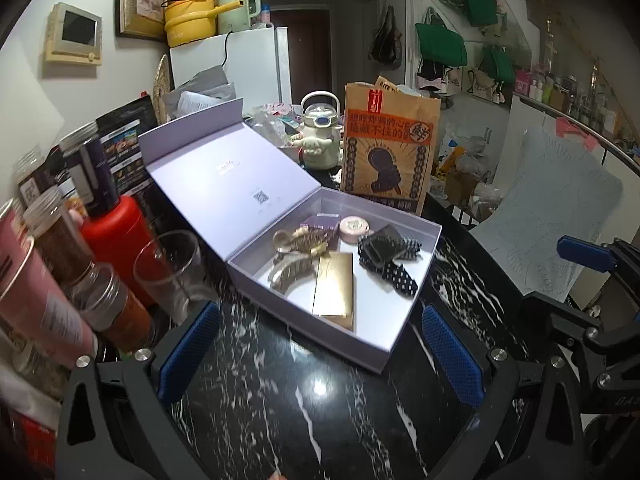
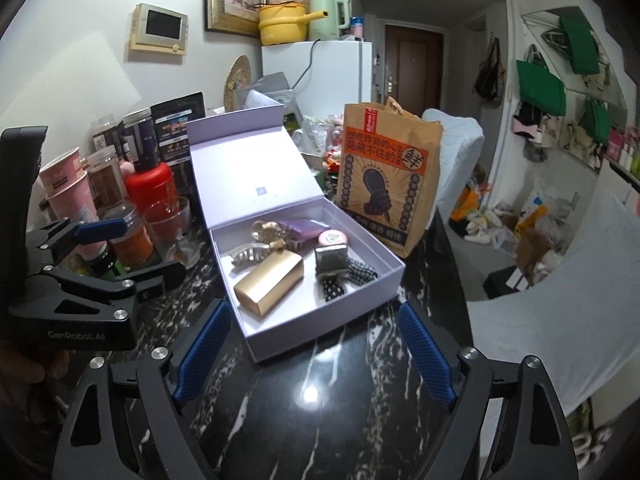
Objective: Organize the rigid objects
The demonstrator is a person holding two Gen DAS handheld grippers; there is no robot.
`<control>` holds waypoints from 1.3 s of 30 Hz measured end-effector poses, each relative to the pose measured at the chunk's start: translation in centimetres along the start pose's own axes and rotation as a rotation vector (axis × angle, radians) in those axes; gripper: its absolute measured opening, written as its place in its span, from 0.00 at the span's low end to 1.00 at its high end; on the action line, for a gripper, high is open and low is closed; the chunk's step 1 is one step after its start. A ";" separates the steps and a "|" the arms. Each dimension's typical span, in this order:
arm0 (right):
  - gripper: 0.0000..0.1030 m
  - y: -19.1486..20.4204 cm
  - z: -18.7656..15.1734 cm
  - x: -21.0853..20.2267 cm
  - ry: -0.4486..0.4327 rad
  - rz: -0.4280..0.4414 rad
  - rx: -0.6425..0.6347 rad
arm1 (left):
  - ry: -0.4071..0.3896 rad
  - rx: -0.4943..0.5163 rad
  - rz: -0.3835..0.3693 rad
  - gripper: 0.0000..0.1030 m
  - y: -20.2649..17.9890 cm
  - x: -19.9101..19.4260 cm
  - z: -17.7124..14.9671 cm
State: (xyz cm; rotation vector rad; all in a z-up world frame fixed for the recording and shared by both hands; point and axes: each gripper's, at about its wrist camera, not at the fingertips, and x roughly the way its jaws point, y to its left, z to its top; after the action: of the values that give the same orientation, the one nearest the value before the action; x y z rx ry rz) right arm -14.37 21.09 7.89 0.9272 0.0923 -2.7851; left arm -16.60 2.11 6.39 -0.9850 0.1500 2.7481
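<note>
While both our tongs, left (image 1: 316,350) and right (image 2: 314,350), gape wide and empty above the desk (image 1: 280,400), the lilac box (image 1: 394,340) at twelve o'clock already holds clips, gold case (image 1: 334,290) and compact; closing its lid (image 1: 224,168) probably remains.

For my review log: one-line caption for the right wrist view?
Open right gripper before the open lavender box holding a gold case and hair clips.
</note>
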 end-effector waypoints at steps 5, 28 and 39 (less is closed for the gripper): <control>0.88 0.8 -1.7 -1.1 0.010 -0.031 0.008 | 0.009 0.010 0.011 1.00 -0.3 -1.1 -1.7; 0.88 3.2 -4.2 -3.2 0.025 -0.076 0.001 | 0.036 -0.008 0.040 1.00 0.5 -2.5 -4.4; 0.88 3.3 -4.0 -3.3 0.022 -0.055 0.006 | 0.026 -0.023 0.042 1.00 1.0 -3.0 -3.9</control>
State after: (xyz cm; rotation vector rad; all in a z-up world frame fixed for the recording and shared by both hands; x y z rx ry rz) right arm -8.77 18.95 6.61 0.9715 0.1145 -2.8270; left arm -12.23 -0.06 5.35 -1.0351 0.1451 2.7817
